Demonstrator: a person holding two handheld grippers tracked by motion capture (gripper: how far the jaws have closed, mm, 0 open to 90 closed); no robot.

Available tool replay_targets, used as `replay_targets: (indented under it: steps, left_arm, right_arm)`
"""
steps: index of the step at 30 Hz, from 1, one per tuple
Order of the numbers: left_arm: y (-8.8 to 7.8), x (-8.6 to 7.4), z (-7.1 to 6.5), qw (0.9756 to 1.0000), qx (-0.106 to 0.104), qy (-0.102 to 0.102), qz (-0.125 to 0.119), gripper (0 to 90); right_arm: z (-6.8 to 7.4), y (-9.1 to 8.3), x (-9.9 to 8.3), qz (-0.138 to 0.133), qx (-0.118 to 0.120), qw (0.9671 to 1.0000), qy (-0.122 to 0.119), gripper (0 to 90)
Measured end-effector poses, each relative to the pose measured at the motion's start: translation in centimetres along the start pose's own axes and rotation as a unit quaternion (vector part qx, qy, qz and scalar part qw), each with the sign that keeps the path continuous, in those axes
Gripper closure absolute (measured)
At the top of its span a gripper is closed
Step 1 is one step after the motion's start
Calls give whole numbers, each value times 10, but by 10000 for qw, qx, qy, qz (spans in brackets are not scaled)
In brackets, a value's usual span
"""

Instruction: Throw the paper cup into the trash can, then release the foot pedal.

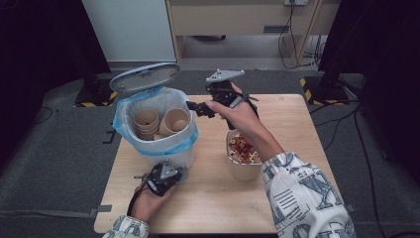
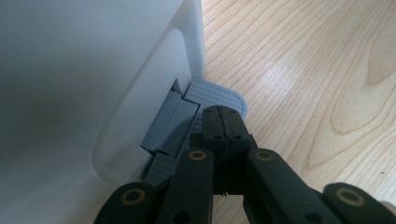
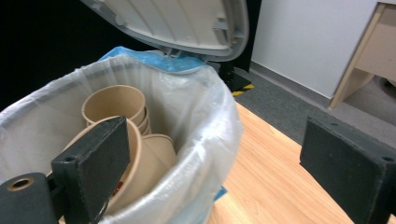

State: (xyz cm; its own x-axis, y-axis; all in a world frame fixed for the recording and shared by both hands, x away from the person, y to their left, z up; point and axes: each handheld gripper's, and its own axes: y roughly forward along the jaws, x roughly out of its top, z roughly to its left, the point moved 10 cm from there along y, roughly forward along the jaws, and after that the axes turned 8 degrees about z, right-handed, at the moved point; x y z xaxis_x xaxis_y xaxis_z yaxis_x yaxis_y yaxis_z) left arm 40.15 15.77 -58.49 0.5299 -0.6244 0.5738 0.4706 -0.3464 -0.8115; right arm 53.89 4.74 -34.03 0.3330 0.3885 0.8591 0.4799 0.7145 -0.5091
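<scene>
A white pedal bin (image 1: 171, 148) with a blue liner stands on the table's left side, its grey lid (image 1: 143, 77) raised. Inside are stacked brown paper cups (image 1: 146, 121) and a larger cup (image 1: 176, 120). My left gripper (image 1: 181, 172) is shut, and its tips (image 2: 224, 122) rest on the bin's grey foot pedal (image 2: 219, 93) at the base of the white wall (image 2: 93, 70). My right gripper (image 1: 198, 108) hovers open and empty at the bin's right rim. Between its pads (image 3: 217, 140) I see the liner's edge (image 3: 205, 116) and the cups (image 3: 114, 102) under the lid (image 3: 187, 23).
A paper bowl (image 1: 242, 153) of red and beige food pieces stands at mid-table, partly under my right forearm. Bare wood (image 1: 287, 119) lies to its right and along the front edge. Beyond the table are grey carpet, a white cabinet and black stands.
</scene>
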Motion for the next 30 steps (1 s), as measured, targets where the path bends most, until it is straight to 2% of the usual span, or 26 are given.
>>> replay_targets:
  steps: [7, 16, 24, 26, 27, 28, 30]
  left_arm:
    - [0, 0, 0, 10000, 2, -3, -2, 895]
    - [0, 0, 0, 10000, 0, -4, -3, 896]
    - [0, 0, 0, 10000, -22, -31, -24, 889]
    - [-1, 0, -2, 10000, -57, -54, -49, 841]
    - [-3, 0, -1, 10000, 71, -36, -40, 812]
    - [-5, 0, -1, 9999, 80, -61, -70, 754]
    - [-8, -1, -1, 9998, 37, -147, -132, 710]
  right_arm:
    - [-15, -10, -6, -12, -123, 9998, 172, 82]
    - [-33, -23, -15, -14, -282, 9993, 263, 79]
    - [-56, -40, -30, -27, -471, 9980, 423, 78]
    - [-61, -43, -34, -13, -518, 9975, 470, 78]
    - [-64, -45, -36, -8, -549, 9973, 484, 78]
    - [-68, -47, -40, -3, -588, 9970, 509, 78]
    - [-76, -51, -46, 16, -647, 9962, 578, 78]
